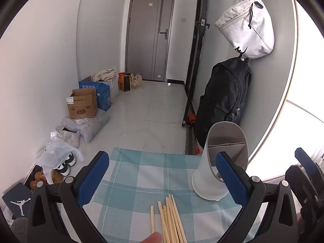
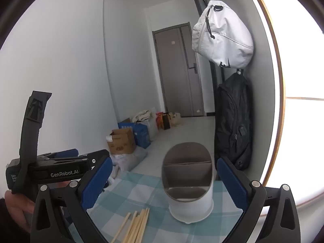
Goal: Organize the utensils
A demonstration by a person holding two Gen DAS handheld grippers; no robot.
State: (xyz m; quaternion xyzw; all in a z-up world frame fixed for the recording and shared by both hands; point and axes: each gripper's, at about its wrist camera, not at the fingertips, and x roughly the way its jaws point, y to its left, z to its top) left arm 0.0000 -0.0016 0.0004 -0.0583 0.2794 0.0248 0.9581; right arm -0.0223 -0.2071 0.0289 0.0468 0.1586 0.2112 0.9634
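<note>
Several wooden chopsticks [image 1: 170,218] lie in a loose bundle on a blue-and-white checked cloth [image 1: 137,174], near the front edge. A white utensil holder [image 1: 220,162] with inner dividers stands upright at the cloth's right side. My left gripper [image 1: 162,178] hovers above the chopsticks, open, nothing between its blue pads [image 1: 93,180]. In the right wrist view the chopsticks [image 2: 135,226] lie low at the left and the holder [image 2: 190,184] stands straight ahead between the wide-open fingers of my right gripper [image 2: 164,184], untouched. The left gripper's body [image 2: 60,170] shows at the left.
A fingertip [image 1: 151,238] shows at the bottom edge. Past the cloth lies a tiled floor with cardboard boxes [image 1: 83,103], plastic bags and shoes [image 1: 64,164] along the left wall. A black backpack [image 1: 222,101] and a white bag [image 1: 247,26] hang on the right wall.
</note>
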